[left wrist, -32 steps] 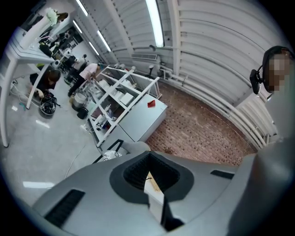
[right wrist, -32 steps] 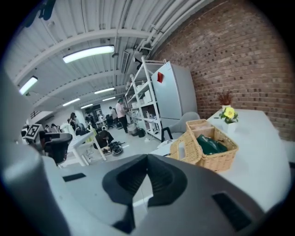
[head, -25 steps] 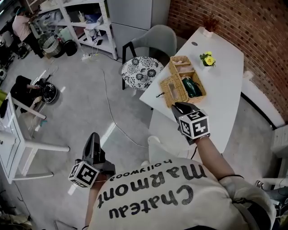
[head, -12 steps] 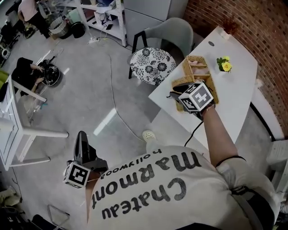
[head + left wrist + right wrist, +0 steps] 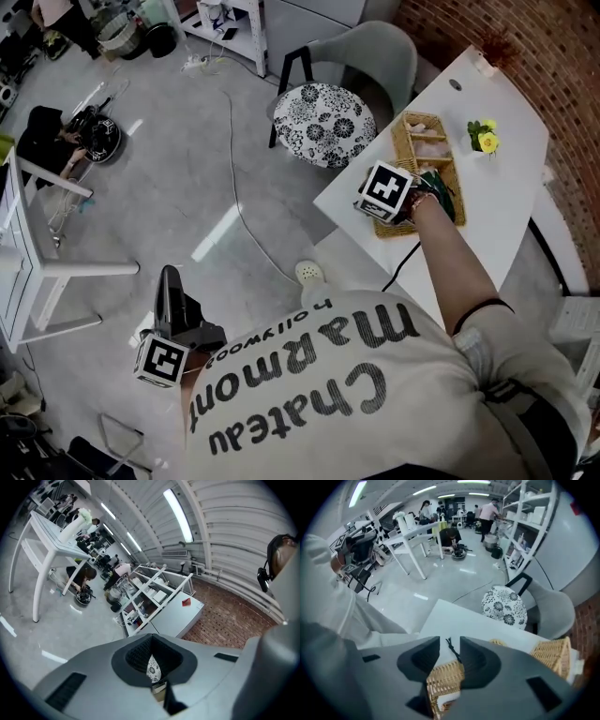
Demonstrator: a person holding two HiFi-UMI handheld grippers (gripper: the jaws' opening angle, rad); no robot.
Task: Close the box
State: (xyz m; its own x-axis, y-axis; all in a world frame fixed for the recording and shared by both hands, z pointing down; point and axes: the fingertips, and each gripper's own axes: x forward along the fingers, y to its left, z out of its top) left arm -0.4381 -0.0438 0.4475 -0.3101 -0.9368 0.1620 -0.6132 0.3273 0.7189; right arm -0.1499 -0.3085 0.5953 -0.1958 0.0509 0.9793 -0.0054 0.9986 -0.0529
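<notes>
Now | right tool (image 5: 450, 645): jaws just opened, wicker box (image 5: 443, 679) rim between | left tool (image 5: 170, 281): clenched, empty

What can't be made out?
Wicker box: near end hidden under the marker cube in head view, cut off by the tongs' body in right gripper view.
Dark green item inside: partly behind the hand, head view.
Right tongs, just opening: wicker shows between them; contact hidden by their body.
</notes>
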